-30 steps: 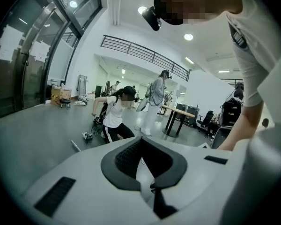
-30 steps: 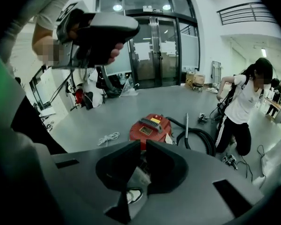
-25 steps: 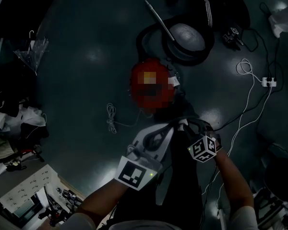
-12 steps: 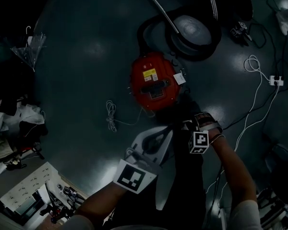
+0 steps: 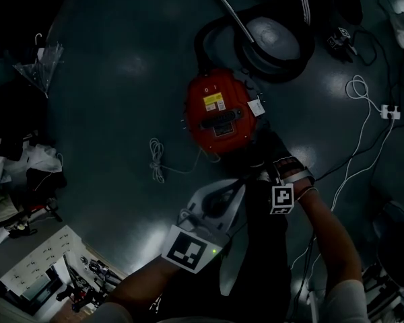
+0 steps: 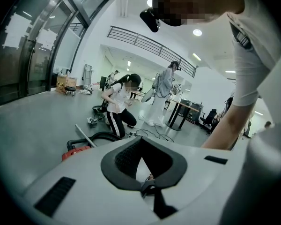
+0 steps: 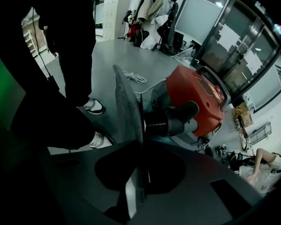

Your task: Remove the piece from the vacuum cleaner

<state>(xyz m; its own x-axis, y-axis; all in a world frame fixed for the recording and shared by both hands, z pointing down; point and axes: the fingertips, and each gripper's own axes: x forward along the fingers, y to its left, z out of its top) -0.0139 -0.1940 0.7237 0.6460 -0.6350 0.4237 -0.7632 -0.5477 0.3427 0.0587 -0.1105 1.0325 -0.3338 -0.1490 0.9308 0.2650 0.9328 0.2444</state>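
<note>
**Inspector A:** Position of the piece?
**Inspector B:** Hose cuff [image 7: 171, 118] seated in the red vacuum cleaner [image 5: 219, 110], axis crosswise, just beside the right gripper [image 5: 268, 175], the nearer.
**Inspector A:** Jaws?
**Inspector B:** Right's have just been closing, now together, nothing between; left gripper [image 5: 241, 184] together, empty

The right gripper [image 7: 133, 102] points down at the floor [image 5: 108, 113]. Its jaws have just been closing and stand close together, with nothing seen between them. Just past their tips, a little to the right, is the end of the hose [image 7: 171, 118]. It goes into the vacuum cleaner [image 7: 196, 95], which lies on the floor in front of the jaws. Farther off, behind the vacuum cleaner, the hose loops round a round thing [image 5: 273, 39], and a tube [image 5: 229, 15] lies across the loop. A cord [image 5: 157, 163] lies on the floor left of the jaws. The left gripper [image 5: 237, 186] is near, on that same side.
</note>
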